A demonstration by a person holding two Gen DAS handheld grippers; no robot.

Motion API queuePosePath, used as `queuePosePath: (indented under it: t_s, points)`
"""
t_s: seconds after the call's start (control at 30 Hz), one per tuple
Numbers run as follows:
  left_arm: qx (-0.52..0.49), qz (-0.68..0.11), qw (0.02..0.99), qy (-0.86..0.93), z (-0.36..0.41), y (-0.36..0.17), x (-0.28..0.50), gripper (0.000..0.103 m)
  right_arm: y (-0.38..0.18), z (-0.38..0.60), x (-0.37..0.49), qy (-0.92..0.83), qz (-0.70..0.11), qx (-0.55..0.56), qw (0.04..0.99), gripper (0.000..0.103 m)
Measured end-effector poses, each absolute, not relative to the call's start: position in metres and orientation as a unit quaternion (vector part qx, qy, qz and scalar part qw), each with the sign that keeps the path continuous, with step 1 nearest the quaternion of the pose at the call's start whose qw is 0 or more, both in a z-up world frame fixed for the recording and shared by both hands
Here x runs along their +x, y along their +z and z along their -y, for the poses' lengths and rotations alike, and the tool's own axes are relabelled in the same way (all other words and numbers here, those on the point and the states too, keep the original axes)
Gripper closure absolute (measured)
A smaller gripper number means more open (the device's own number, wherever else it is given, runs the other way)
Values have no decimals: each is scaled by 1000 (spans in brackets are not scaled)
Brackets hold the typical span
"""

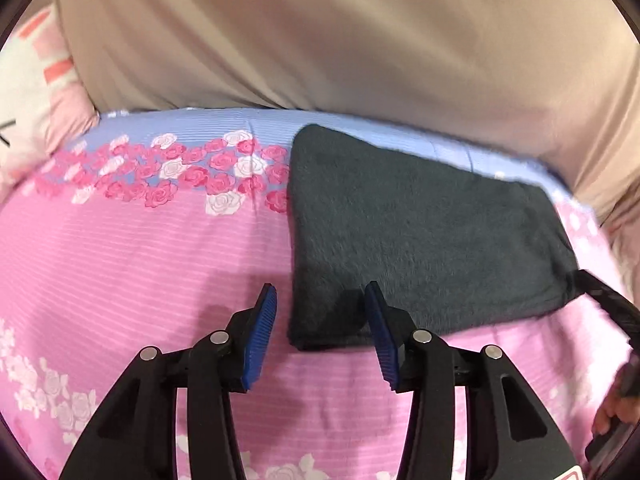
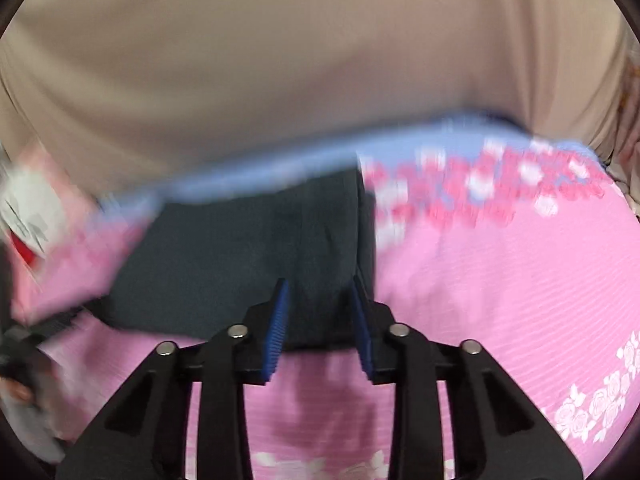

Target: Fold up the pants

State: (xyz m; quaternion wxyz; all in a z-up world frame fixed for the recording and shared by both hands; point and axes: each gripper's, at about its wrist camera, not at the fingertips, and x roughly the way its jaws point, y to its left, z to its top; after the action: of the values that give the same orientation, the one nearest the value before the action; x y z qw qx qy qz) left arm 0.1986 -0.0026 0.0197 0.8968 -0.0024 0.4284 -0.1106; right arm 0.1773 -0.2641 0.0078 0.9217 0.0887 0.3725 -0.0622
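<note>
**Folded dark pants on the floral bedspread, both grippers at the near edge**

Pants [image 1: 420, 236]: dark grey, fleecy nap, already folded into a compact thick rectangle. Lying flat on pink floral bedspread [image 1: 120, 260], toward its far side, far edge reaching the blue band of the print. Beige curtain-like fabric [image 1: 320, 40] hanging behind the bed. Pink-and-white pillow [image 1: 36, 92] at far left in the left wrist view.

Left gripper [image 1: 320, 300]: jaws about half open, nothing clamped. Left pad over bare bedspread, right pad over the near-left corner of the bundle; corner sits between the fingers, pads not pressing it.

Right gripper [image 2: 320, 300]: jaws narrower, straddling the near edge of the bundle close to its right corner. Right wrist view badly motion-blurred; cannot tell whether the pads pinch cloth or merely stand either side of it. Same gripper visible in the left wrist view at the bundle's near-right corner, a hand [image 1: 616, 404] behind it.

Handling, as judgement: soft, limp, light; no stiffness, sags wherever unsupported. Fuzzy surface likely to grip ribbed pads well, little slip risk. Several layers stacked, so a shallow pinch probably takes only the top ply and peels the fold open. Best hold: both near corners, jaws sliding under the full thickness, lifted evenly. Not fragile; main hazards are dragging the bedspread along or skewing the stack.
</note>
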Motion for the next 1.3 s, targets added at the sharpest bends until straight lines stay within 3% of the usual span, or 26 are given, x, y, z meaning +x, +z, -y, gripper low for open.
queuePosePath:
  t_s: [0.07,0.17,0.27,0.43,0.53,0.57,0.67,0.73,0.97,1.3]
  points:
    - [13,-419,901,-109,11,20,185,59,18,262,162,-62,-358,98,926,74]
    - [28,-402,908,-113,17,20,164,46,37,251,131,-56,-324,106,938,73]
    - [28,-392,912,-121,20,17,146,43,36,232,99,-70,-319,78,942,67]
    - [25,-401,908,-120,20,7,123,40,14,220,78,-71,-338,75,935,64]
    - [24,-405,906,-119,18,1,107,39,9,217,66,-71,-338,86,935,52]
    - [23,-402,908,-119,17,1,102,38,10,217,62,-77,-329,88,937,40]
    - [18,-382,917,-115,17,4,87,29,11,215,54,-88,-313,91,941,14]
    - [18,-368,922,-120,18,8,79,16,14,211,49,-97,-301,83,945,6]
    - [38,-357,929,-95,22,12,72,16,6,203,56,-113,-342,63,931,5]
    - [40,-355,929,-102,22,12,70,16,5,202,52,-109,-338,68,932,5]
